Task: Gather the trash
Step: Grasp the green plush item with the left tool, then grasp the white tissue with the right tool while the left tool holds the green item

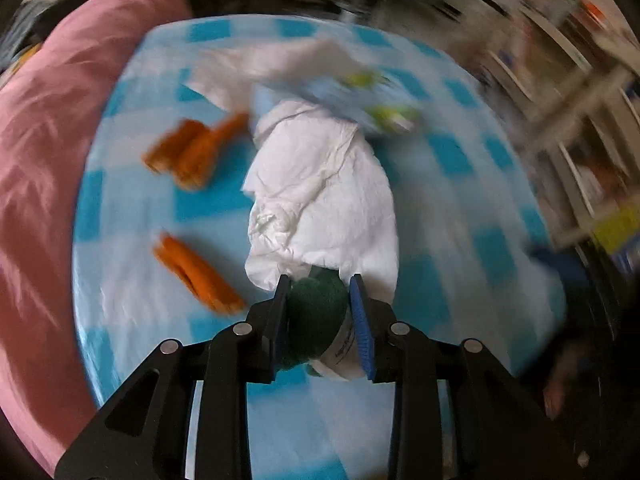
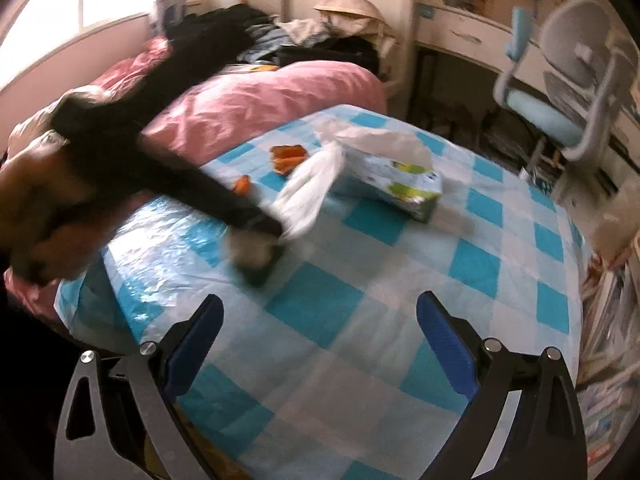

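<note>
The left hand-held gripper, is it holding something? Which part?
Yes. The left hand-held gripper pinches a small white bottle by its dark green cap. The right hand-held gripper holds nothing.

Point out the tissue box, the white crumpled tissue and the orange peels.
tissue box (image 2: 396, 190): right wrist view, printed side.
white crumpled tissue (image 1: 328, 196): left wrist view, its middle.
orange peels (image 1: 192, 154): left wrist view, upper peel's middle.

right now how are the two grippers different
The left gripper has its jaws narrowed around a dark green, white-labelled object, with crumpled white tissue just beyond; the right gripper stands wide open and empty. The left is down at the checked tablecloth; the right hangs back above its edge. Both have black frames and blue pads.
</note>
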Action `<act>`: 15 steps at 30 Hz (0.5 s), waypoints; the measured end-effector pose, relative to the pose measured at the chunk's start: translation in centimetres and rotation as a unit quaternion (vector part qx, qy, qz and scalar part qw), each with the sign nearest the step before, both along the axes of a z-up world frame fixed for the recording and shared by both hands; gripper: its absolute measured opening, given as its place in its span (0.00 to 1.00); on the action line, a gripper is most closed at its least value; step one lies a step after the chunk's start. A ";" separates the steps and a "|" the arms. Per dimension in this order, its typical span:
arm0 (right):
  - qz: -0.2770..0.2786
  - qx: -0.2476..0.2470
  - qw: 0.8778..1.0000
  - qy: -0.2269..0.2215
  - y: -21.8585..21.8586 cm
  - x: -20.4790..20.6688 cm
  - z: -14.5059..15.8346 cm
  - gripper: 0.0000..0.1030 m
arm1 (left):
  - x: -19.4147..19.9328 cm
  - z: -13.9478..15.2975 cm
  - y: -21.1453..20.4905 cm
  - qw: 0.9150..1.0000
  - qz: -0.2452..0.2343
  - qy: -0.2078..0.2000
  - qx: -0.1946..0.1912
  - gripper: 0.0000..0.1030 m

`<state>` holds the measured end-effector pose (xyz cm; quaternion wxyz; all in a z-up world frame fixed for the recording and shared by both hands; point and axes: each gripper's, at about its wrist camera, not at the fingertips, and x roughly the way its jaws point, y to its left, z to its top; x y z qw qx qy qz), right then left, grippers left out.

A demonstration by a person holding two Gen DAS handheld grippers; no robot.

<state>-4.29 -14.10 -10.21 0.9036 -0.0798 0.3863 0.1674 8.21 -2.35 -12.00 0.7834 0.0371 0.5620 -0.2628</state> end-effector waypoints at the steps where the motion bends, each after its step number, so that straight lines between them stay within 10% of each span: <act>1: -0.005 0.005 1.000 0.007 -0.3 0.1 -0.1 0.90 | -1.1 0.5 0.2 1.000 0.006 -0.010 0.008 0.48; 2: -0.008 0.010 1.000 0.012 -0.5 0.2 -0.2 0.90 | -1.6 0.8 0.4 1.000 0.017 -0.017 0.014 0.71; 4: -0.014 0.023 0.999 0.026 -1.0 0.5 -0.5 0.90 | -2.6 1.6 1.6 0.998 0.052 -0.031 0.014 0.81; 15: -0.034 0.062 0.997 0.011 1.2 4.5 -0.7 0.90 | -1.2 2.8 6.9 0.974 0.219 -0.054 0.011 0.81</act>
